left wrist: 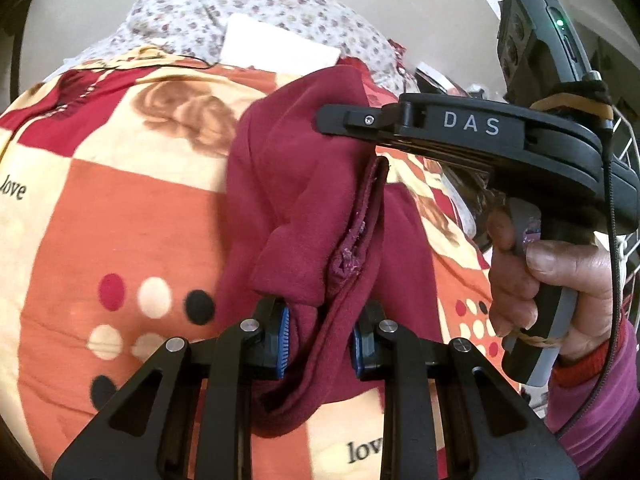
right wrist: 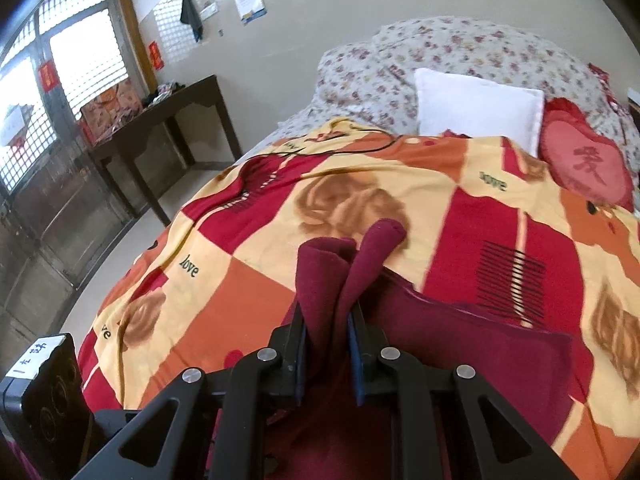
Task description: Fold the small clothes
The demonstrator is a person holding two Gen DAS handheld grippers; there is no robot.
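A dark red fleece garment (left wrist: 304,208) hangs bunched above the patterned orange, red and cream bedspread (left wrist: 120,208). My left gripper (left wrist: 320,340) is shut on a fold of it, the cloth pinched between the blue pads. In the left wrist view the right gripper's black body (left wrist: 460,132) marked DAS reaches in from the right, held by a hand (left wrist: 532,280), and its tips are buried in the garment's upper edge. In the right wrist view my right gripper (right wrist: 326,340) is shut on the garment (right wrist: 460,332), with two rolled folds sticking up past the fingers.
On the bed's far end lie a white pillow (right wrist: 476,108), a red heart cushion (right wrist: 584,160) and a floral quilt (right wrist: 460,48). A thin black cable (right wrist: 320,148) crosses the bedspread. A dark wooden table (right wrist: 160,128) stands left of the bed by a latticed window.
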